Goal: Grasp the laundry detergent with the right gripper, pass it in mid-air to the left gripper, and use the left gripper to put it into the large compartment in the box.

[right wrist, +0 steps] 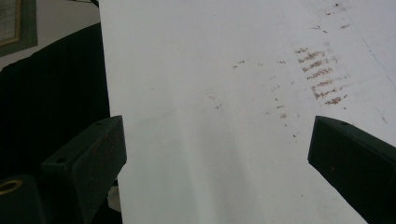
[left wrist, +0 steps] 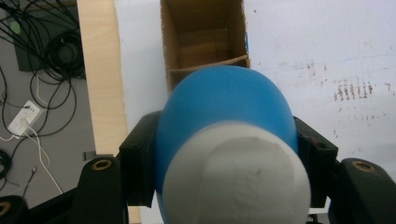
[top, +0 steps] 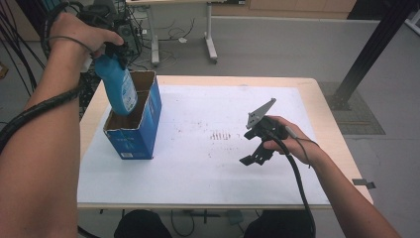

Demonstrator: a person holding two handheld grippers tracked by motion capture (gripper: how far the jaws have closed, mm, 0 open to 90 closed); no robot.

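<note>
— Above the box (top: 134, 130), what hangs there?

— A blue bottle (top: 118, 85) with a white cap (left wrist: 236, 175). It is tilted, its base dipping into the open top of the box, its cap end up in the left gripper (top: 110, 49).

— How does that gripper hold it?

— Its jaws are clamped on the bottle's upper part, one on each side. The left gripper view looks down the bottle: the cap is nearest, then the blue body (left wrist: 224, 105), then the brown inside of the box (left wrist: 203, 39) beyond it, with a cardboard divider across.

— And the box itself?

— Blue outside, it stands upright on the white sheet (top: 198, 148) near the table's (top: 327, 114) left edge.

— Where is the other gripper?

— The right gripper (top: 256, 154) is well apart from the box, over the right half of the sheet, pointing down. Its jaws stand wide with nothing between them. The right gripper view shows bare sheet (right wrist: 210, 140) between them, marked with brownish smudges (right wrist: 320, 74).

— Anything beyond the table?

— Cables (left wrist: 42, 60) lie on the grey floor to its left.
</note>
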